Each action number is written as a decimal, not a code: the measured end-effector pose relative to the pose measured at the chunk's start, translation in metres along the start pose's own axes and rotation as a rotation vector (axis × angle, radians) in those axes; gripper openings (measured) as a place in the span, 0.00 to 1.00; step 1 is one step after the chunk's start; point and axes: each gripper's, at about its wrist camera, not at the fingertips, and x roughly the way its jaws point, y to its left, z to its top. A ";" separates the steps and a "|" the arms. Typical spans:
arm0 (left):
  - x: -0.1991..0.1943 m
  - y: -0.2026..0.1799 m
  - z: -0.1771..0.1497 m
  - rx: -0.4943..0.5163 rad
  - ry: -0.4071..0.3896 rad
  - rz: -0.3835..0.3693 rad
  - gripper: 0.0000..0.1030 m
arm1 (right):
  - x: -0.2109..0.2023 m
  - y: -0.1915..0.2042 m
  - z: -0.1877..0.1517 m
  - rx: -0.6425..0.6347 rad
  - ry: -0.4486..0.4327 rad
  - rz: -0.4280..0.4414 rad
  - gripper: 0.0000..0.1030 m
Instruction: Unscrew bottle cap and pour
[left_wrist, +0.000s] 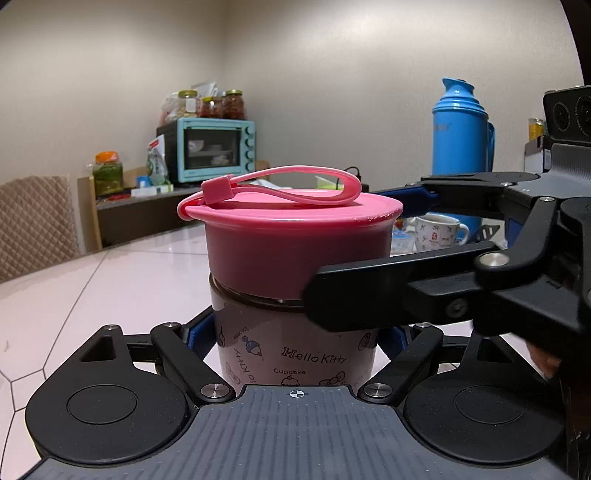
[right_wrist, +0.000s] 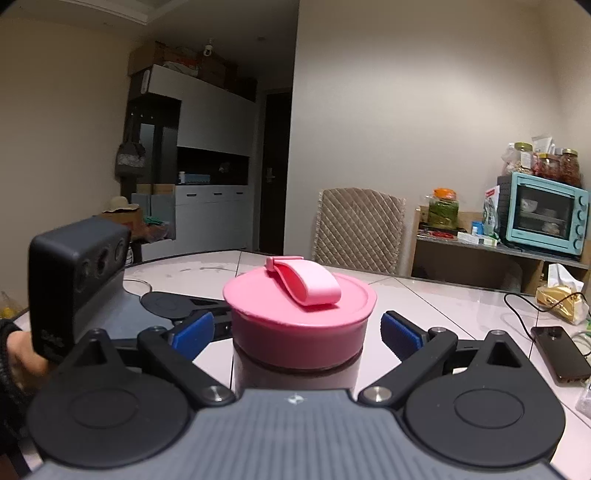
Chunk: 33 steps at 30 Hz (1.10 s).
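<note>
A bottle with a pale "Hello Kitty" printed body (left_wrist: 295, 354) and a wide pink screw cap (left_wrist: 295, 240) stands upright on the white table (left_wrist: 110, 280). A pink strap loop (left_wrist: 280, 184) lies on top of the cap. My left gripper (left_wrist: 295, 343) is shut on the bottle's body below the cap, its blue pads (left_wrist: 197, 338) pressed to both sides. My right gripper (right_wrist: 297, 332) comes in from the right at cap height and stands open. The cap (right_wrist: 299, 325) sits between its blue pads (right_wrist: 400, 334) with a gap on each side.
A blue thermos (left_wrist: 461, 129) and a white mug (left_wrist: 439, 230) stand behind the bottle. A phone (right_wrist: 561, 352), a black cable and a gold packet (right_wrist: 561, 299) lie on the table. A quilted chair (right_wrist: 358, 229) and a shelf with a teal oven (right_wrist: 546, 214) stand beyond.
</note>
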 end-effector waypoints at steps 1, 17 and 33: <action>0.000 0.000 0.000 0.000 0.000 0.000 0.87 | 0.001 0.000 -0.001 0.005 0.000 -0.005 0.95; 0.000 0.000 0.000 0.000 0.000 0.000 0.87 | 0.008 0.007 -0.001 0.034 0.001 -0.051 0.83; 0.000 -0.003 0.000 0.000 0.000 0.000 0.87 | 0.013 -0.044 0.000 -0.068 0.001 0.280 0.83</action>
